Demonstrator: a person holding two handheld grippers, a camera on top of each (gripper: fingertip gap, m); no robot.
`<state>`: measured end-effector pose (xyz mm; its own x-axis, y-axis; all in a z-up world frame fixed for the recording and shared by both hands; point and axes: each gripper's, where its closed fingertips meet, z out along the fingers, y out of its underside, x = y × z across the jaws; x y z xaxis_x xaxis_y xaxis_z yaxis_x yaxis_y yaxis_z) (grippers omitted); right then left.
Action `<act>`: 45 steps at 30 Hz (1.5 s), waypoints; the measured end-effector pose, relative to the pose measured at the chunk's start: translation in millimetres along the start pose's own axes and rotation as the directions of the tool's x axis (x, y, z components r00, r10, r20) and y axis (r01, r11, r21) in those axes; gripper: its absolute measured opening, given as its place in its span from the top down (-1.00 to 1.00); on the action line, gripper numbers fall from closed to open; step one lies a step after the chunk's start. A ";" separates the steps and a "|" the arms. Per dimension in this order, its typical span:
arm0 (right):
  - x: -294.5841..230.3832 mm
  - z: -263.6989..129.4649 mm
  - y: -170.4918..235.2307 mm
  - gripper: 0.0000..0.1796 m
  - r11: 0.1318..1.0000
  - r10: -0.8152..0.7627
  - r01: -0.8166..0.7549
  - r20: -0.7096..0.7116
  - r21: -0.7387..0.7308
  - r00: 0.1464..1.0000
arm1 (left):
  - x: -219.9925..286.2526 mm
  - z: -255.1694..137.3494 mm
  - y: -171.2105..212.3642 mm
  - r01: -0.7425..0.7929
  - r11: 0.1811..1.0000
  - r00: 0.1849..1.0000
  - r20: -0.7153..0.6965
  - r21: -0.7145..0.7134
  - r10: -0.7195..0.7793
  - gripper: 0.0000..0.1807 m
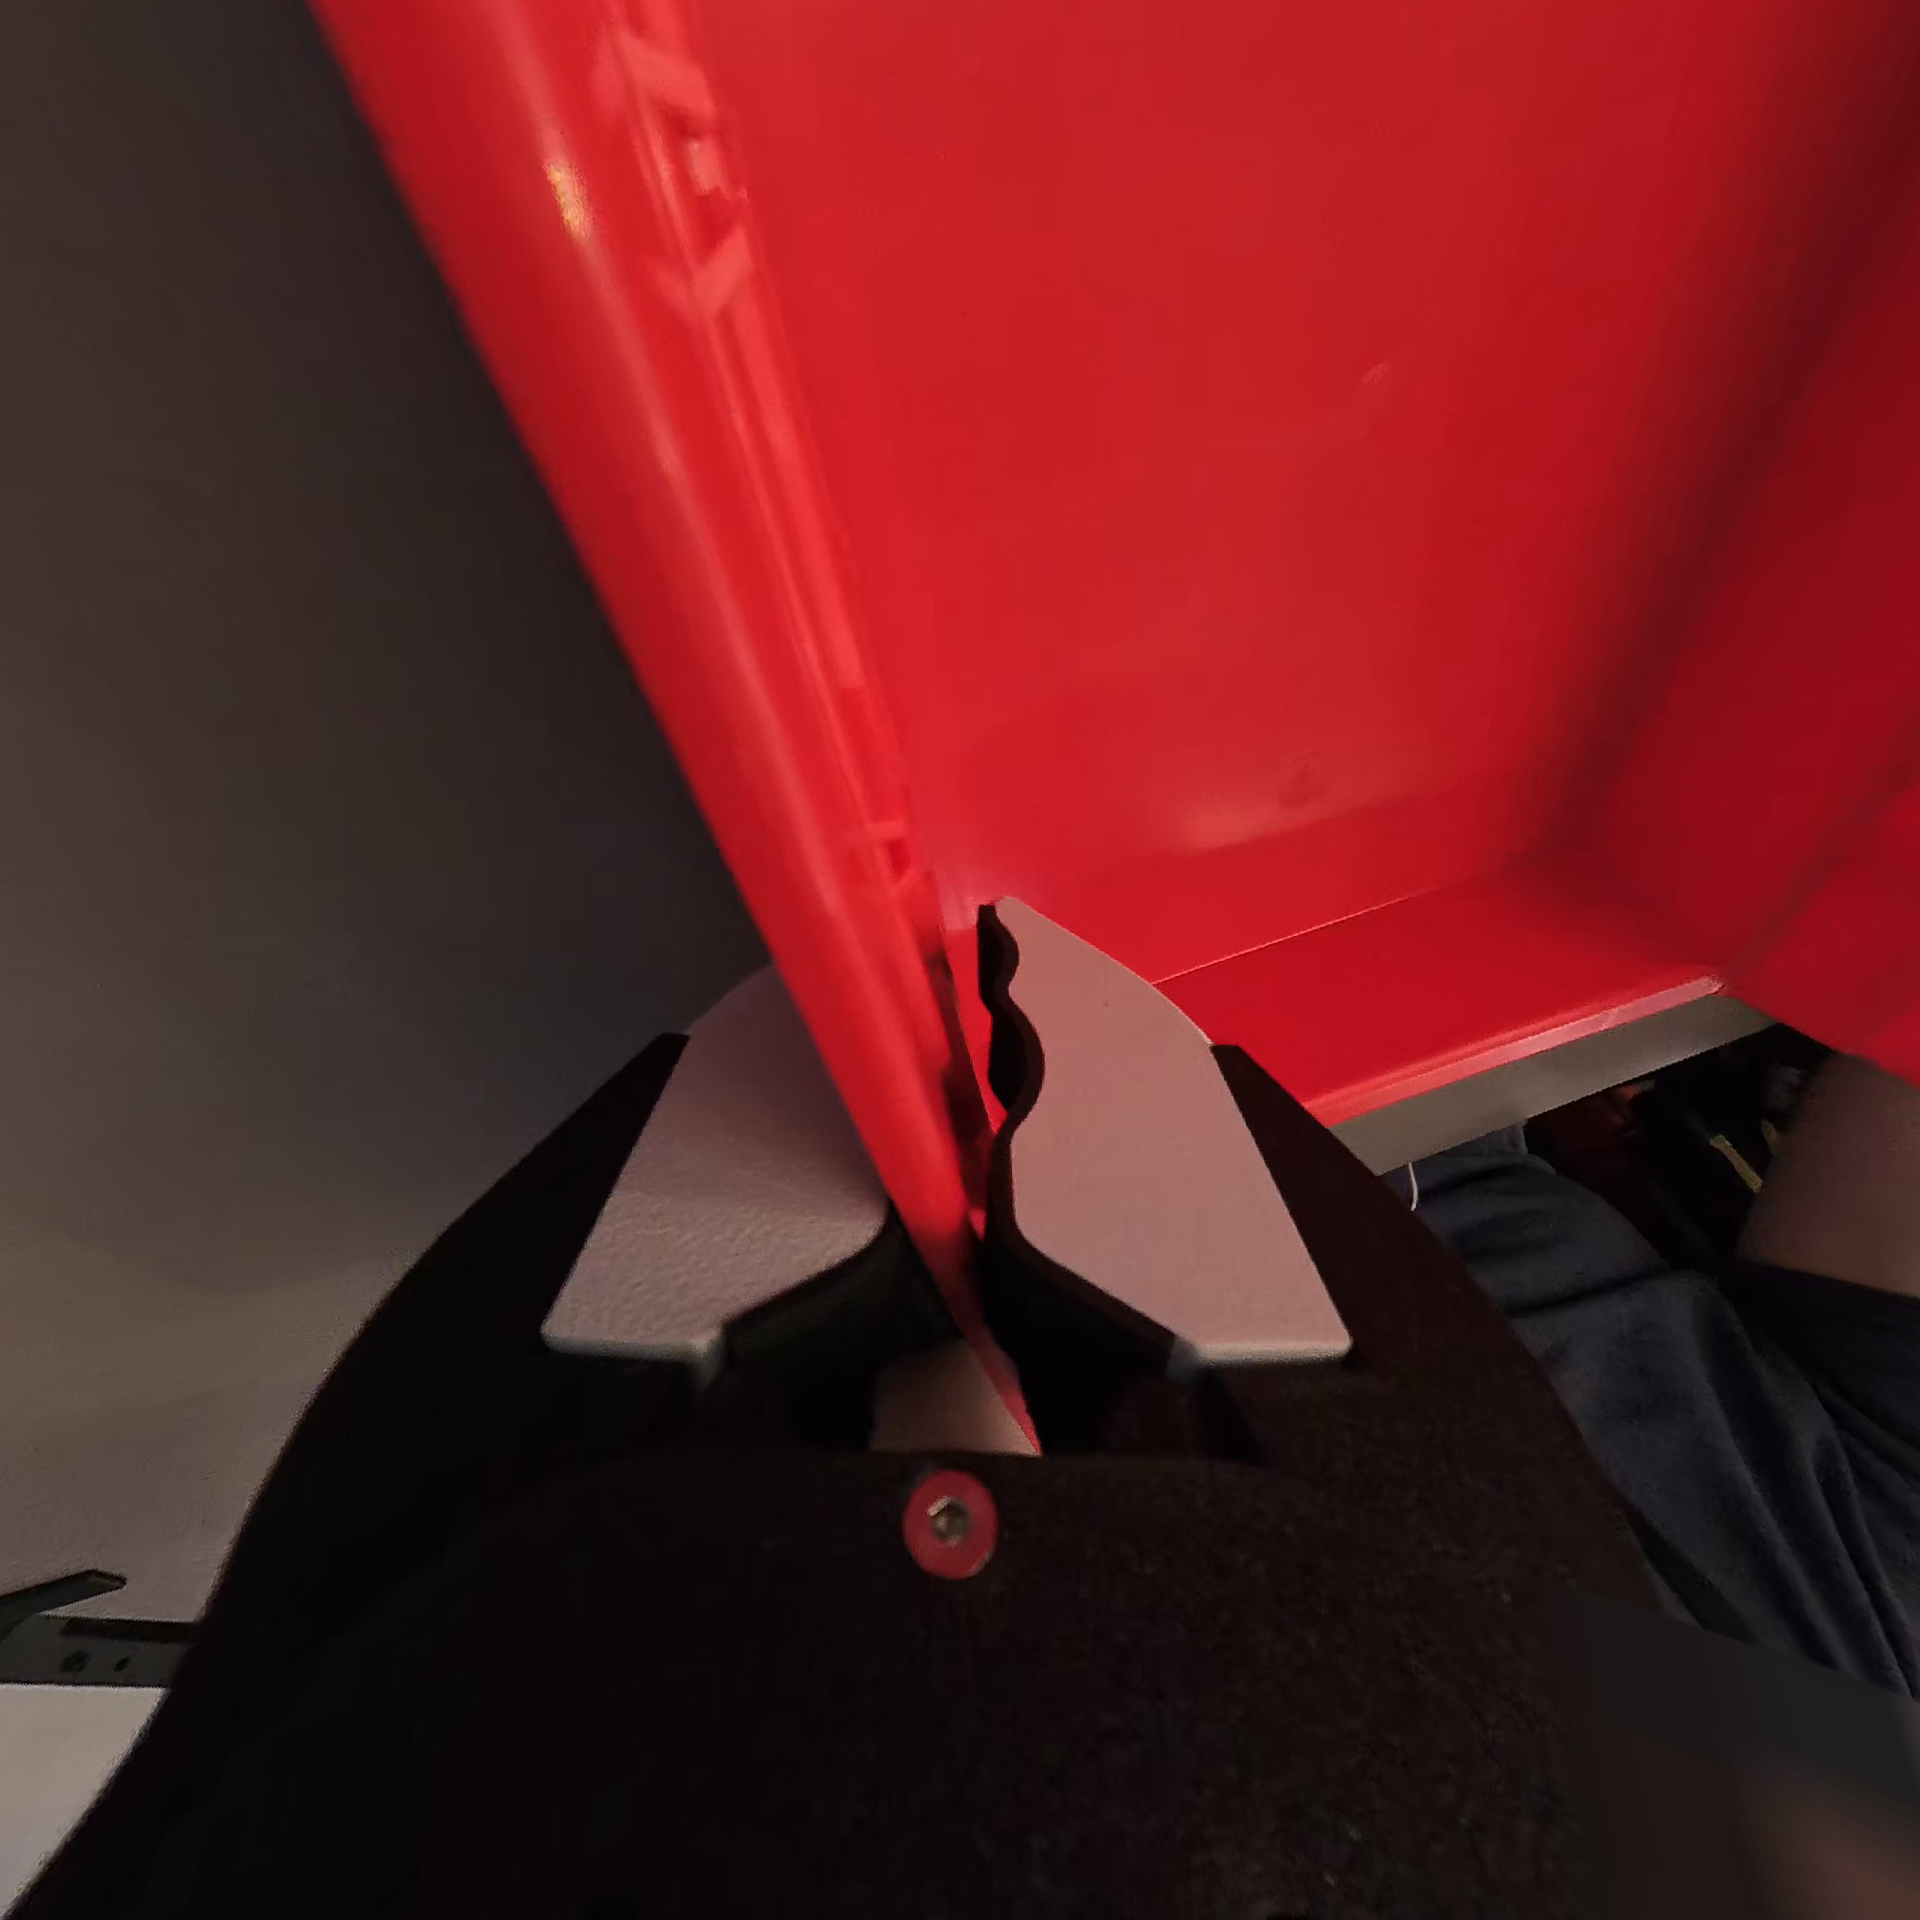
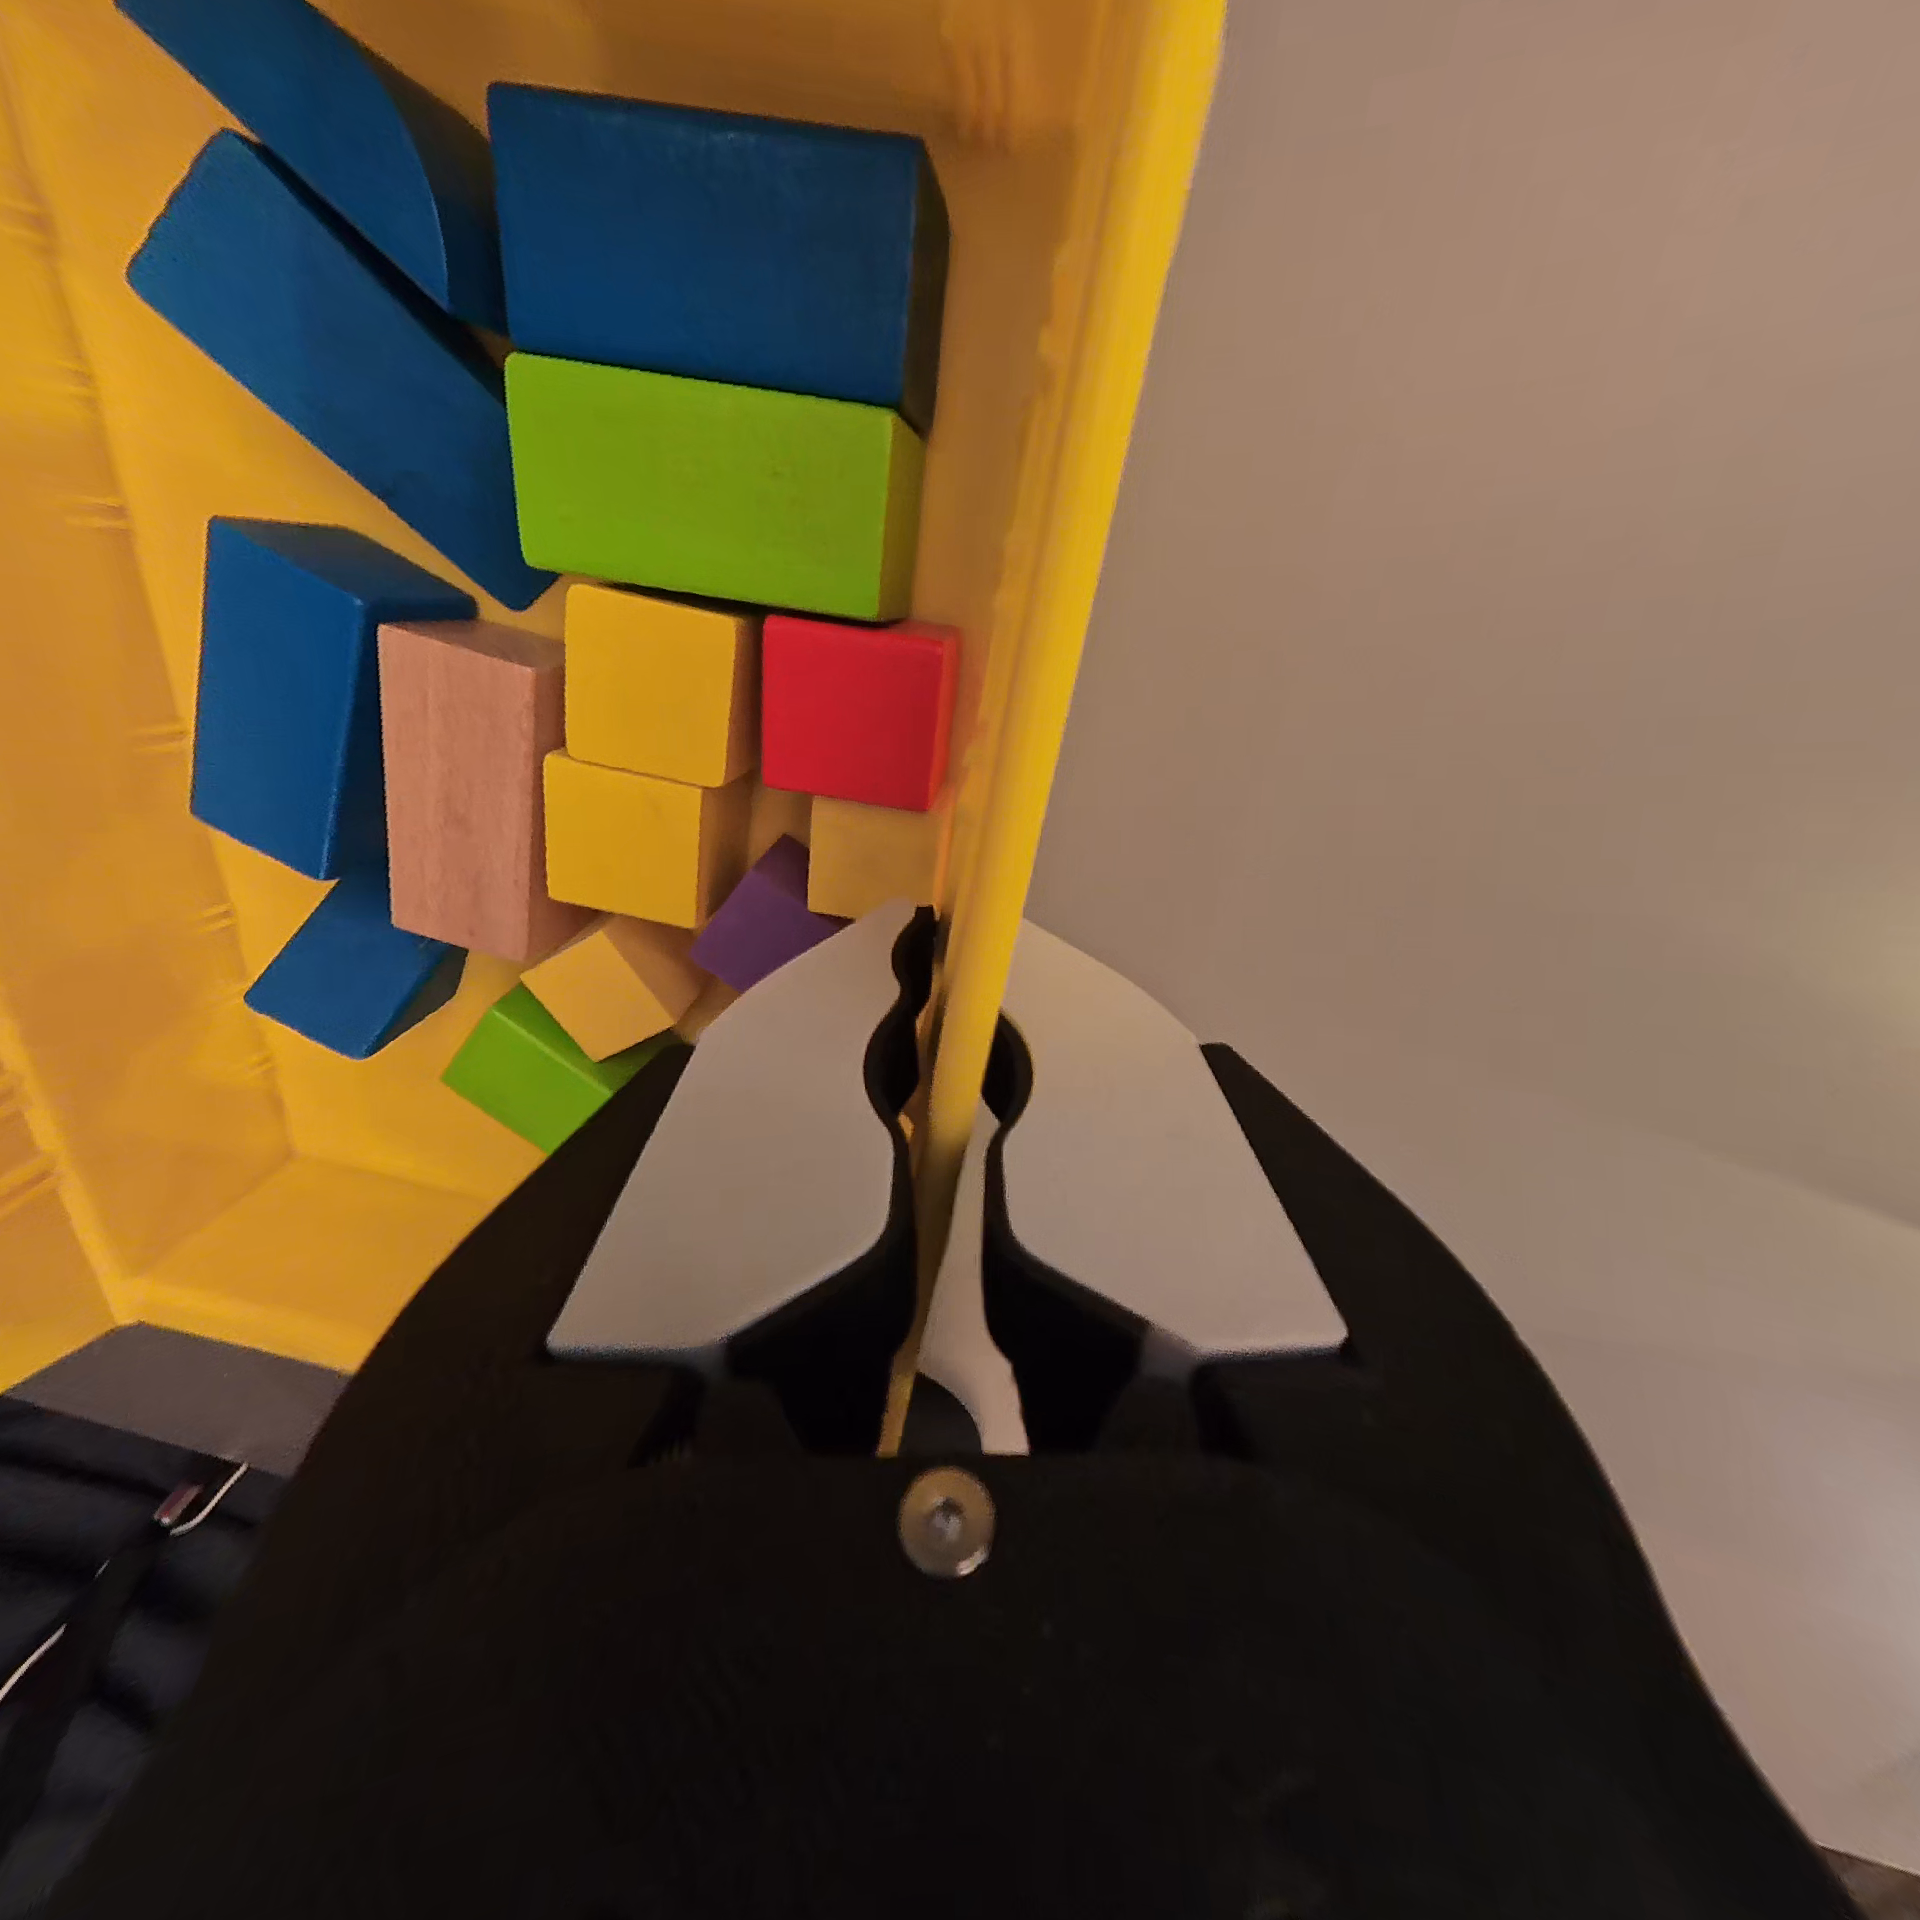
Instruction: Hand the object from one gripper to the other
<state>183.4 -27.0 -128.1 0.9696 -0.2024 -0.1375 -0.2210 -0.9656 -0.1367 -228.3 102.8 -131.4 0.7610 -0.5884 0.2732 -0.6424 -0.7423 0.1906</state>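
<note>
Left gripper (image 1: 961,1049) clamped on red bin (image 1: 1299,468) wall; right gripper (image 2: 940,1039) clamped on yellow bin (image 2: 1081,623) wall. Tipped too far, blocks (image 2: 717,478) could spill out.

Dark blue fabric (image 1: 1621,1382) shows low right; a pale wall (image 2: 1507,520) rises behind a white surface (image 2: 1683,1455).

My red bin (image 1: 1299,468) runs off the frame at twelve and three o'clock, its raised lettering blurred. My yellow bin (image 2: 1081,520) is cropped at twelve and nine, cutting a blue block (image 2: 312,125).
</note>
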 end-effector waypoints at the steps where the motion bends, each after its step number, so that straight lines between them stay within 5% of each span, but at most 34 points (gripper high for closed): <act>1: -0.5 -1.6 1.8 0.91 1.000 -0.001 0.001 0.013 -0.009 1.000 | 0.2 0.1 1.4 0.004 1.000 1.000 -0.008 -0.004 -0.004 0.89; 4: -1.9 -23.1 -1.3 0.90 0.997 0.036 -0.036 -0.002 0.062 0.999 | 1.8 0.0 3.6 -0.003 1.000 0.999 -0.032 -0.012 0.003 0.85; 7: -16.0 -67.1 -13.1 0.65 0.970 0.003 0.028 -0.130 0.242 0.992 | 5.4 -2.5 3.5 -0.017 1.000 0.998 -0.066 -0.009 0.017 0.79; 12: -113.5 -120.7 -39.0 0.70 0.810 -0.210 0.269 -0.169 0.521 0.963 | 5.1 -19.4 -4.8 -0.019 0.996 0.994 -0.104 0.083 0.028 0.74; 14: -168.4 -117.6 -39.7 0.70 0.760 -0.349 0.320 -0.059 0.566 0.935 | 6.7 -32.6 -9.4 -0.023 0.988 0.991 -0.129 0.151 0.043 0.73; 20: -249.7 -64.2 -30.8 0.70 0.854 -0.413 0.316 0.168 0.414 0.895 | 12.2 -70.5 -6.7 -0.056 0.948 0.985 -0.139 0.314 0.104 0.73; 34: -240.8 -6.2 -36.2 0.70 0.970 -0.231 0.231 -0.005 0.081 0.973 | 30.5 -121.6 18.8 -0.142 0.853 0.965 -0.120 0.502 0.231 0.78; 45: -238.2 4.8 -50.2 0.87 0.994 -0.105 0.108 -0.075 0.037 0.992 | 41.4 -145.1 37.0 -0.190 0.784 0.953 -0.080 0.590 0.292 0.79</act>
<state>-37.0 70.5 -93.2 0.9925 -0.1117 -0.0488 -0.1189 -0.9752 -0.1865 -233.7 97.5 23.7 0.5309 -0.7517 0.3912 -0.5953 -0.6594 -0.4592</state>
